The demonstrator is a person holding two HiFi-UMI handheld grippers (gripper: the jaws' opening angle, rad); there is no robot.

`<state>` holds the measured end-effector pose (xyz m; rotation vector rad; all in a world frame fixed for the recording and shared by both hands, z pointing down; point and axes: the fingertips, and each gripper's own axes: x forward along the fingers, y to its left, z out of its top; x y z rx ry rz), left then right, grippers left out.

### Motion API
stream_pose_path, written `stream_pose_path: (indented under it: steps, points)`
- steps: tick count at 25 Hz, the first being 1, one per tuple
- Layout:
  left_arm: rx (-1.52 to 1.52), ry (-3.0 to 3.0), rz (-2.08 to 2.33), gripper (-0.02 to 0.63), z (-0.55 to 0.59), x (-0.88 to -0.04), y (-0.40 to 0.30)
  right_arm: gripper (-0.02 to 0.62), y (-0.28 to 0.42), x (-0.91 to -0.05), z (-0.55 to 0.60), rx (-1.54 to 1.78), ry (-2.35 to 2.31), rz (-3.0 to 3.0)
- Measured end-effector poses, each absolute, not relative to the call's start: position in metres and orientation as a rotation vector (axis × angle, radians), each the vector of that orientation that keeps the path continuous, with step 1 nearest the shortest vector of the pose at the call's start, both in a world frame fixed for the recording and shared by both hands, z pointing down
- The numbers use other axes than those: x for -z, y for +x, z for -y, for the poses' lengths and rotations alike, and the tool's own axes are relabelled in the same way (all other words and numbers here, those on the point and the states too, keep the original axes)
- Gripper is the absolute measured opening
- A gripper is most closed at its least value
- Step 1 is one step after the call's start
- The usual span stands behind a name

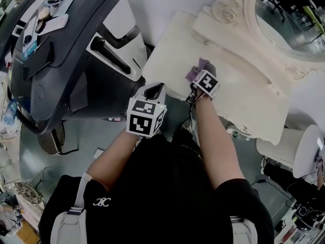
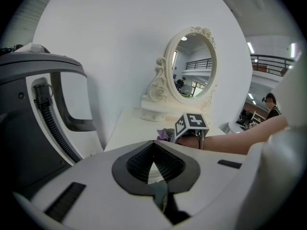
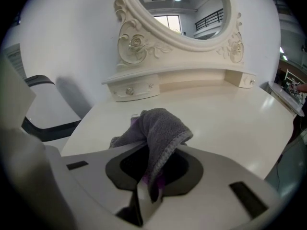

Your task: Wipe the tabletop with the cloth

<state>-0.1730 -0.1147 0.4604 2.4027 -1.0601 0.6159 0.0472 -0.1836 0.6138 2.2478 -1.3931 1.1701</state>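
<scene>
Left hand-held gripper (image 2: pixel 155 168) jaws together, oval mirror (image 2: pixel 193 66), purple cloth (image 2: pixel 165 134), cream tabletop (image 2: pixel 127 128)

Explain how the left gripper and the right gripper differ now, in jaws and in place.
The right gripper is shut on the grey cloth; the left gripper has its jaws together on nothing. The right gripper reaches over the tabletop, with the cloth on it; the left gripper hangs at the table's near edge. Both point toward the mirror.

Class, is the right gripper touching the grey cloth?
Touching. The right gripper view shows the right gripper with its jaws clamped on a fold of the cloth.
</scene>
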Motion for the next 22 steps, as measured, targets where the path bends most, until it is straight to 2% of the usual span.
stream_pose_path:
  steps: [22]
  points:
    - [-0.711,2.572,0.793,0.000,0.052,-0.457,0.020,0.066,0.302,-0.626,0.005,-1.249,2.470,1.069]
